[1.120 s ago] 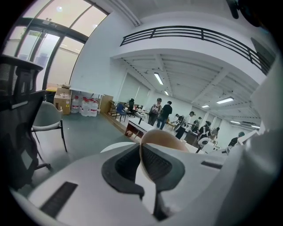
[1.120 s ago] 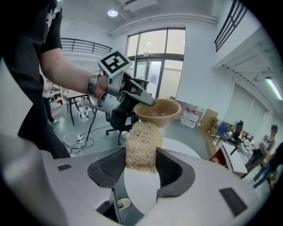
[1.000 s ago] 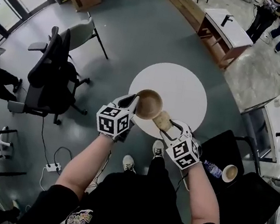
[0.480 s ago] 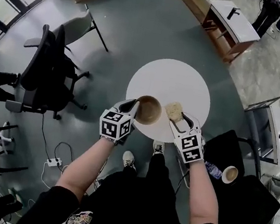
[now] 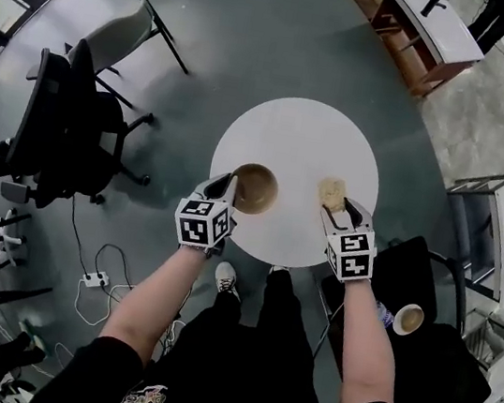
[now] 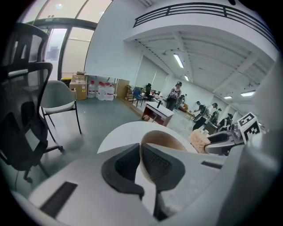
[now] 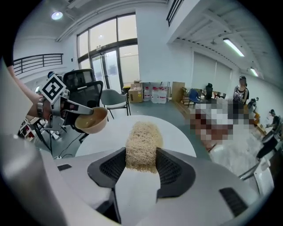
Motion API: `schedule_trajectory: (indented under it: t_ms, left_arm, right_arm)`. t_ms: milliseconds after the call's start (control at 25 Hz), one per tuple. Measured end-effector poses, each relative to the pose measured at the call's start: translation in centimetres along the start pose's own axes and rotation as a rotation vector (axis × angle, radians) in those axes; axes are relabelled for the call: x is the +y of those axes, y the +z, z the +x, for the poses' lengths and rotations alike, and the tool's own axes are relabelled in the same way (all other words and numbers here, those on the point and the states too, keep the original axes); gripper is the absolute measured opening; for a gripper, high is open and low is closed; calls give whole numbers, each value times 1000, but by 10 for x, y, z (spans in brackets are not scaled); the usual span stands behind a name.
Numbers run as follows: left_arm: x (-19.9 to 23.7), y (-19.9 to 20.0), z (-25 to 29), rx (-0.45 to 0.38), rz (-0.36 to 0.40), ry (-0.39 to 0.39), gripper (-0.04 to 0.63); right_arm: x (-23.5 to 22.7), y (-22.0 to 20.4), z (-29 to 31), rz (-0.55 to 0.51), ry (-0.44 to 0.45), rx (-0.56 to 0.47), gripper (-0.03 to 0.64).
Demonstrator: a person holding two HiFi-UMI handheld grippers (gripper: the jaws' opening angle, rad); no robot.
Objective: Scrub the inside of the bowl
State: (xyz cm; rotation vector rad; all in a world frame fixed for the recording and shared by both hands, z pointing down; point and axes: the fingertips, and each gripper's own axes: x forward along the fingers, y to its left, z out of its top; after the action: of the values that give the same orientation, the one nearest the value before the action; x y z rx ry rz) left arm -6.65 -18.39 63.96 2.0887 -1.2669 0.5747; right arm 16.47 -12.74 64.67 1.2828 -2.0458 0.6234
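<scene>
Over the table (image 5: 295,136), left gripper (image 5: 224,185) pinches the bowl (image 5: 256,189) rim; right gripper (image 5: 336,209) squeezes a scrubber (image 5: 331,190) held clear of it; scrubbing seems not yet under way.

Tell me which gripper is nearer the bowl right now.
Left. The left gripper clamps the rim of the bowl; the right gripper, holding the scrubber, sits off to the bowl's right, not touching it.
</scene>
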Motion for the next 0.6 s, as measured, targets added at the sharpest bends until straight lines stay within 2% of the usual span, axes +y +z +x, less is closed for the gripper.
schedule_trajectory:
  t_ms: [320, 600]
  left_arm:
    - [15, -20, 57, 67, -33, 44, 20]
    - [32, -30, 80, 93, -57, 70, 20]
  right_arm:
    - [-31, -9, 62, 0, 20, 58, 221]
    - [-46, -16, 92, 9, 32, 90, 221]
